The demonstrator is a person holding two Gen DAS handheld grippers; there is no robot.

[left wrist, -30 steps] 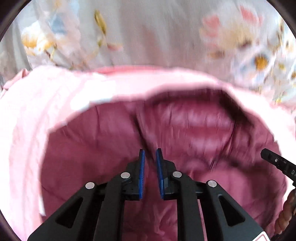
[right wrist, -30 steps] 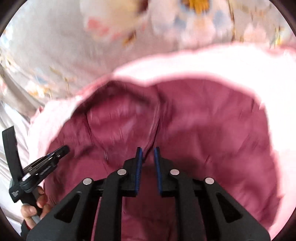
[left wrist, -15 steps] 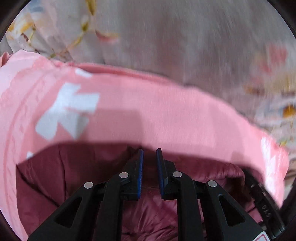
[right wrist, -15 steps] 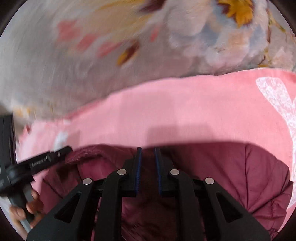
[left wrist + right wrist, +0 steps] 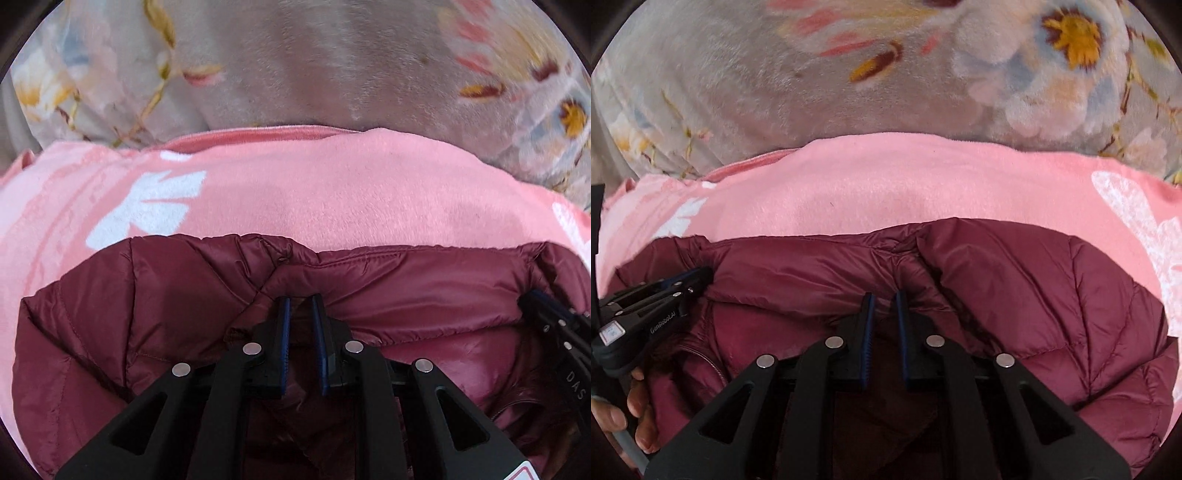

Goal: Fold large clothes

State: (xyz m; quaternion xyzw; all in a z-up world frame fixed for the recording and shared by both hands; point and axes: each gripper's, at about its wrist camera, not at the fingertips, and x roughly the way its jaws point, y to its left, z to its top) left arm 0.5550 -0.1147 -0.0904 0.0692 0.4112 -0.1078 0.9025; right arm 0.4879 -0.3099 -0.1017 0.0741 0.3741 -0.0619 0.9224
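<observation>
**Both tongs pinching the folded jacket edge**

Under everything lies my grey plush floral blanket [image 5: 314, 66], filling twelve o'clock in both views. On it sits the pink fleece blanket with white prints [image 5: 332, 192]. The maroon quilted puffer jacket [image 5: 147, 302] lies on the pink fleece, spread from nine to three o'clock. My left gripper [image 5: 300, 301] is nearly closed, its blue pads nipping the jacket's folded edge. My right gripper [image 5: 882, 295] has just been closing further, jacket fabric caught between its pads. My left hand [image 5: 635, 417] shows at eight o'clock in the right view.
</observation>
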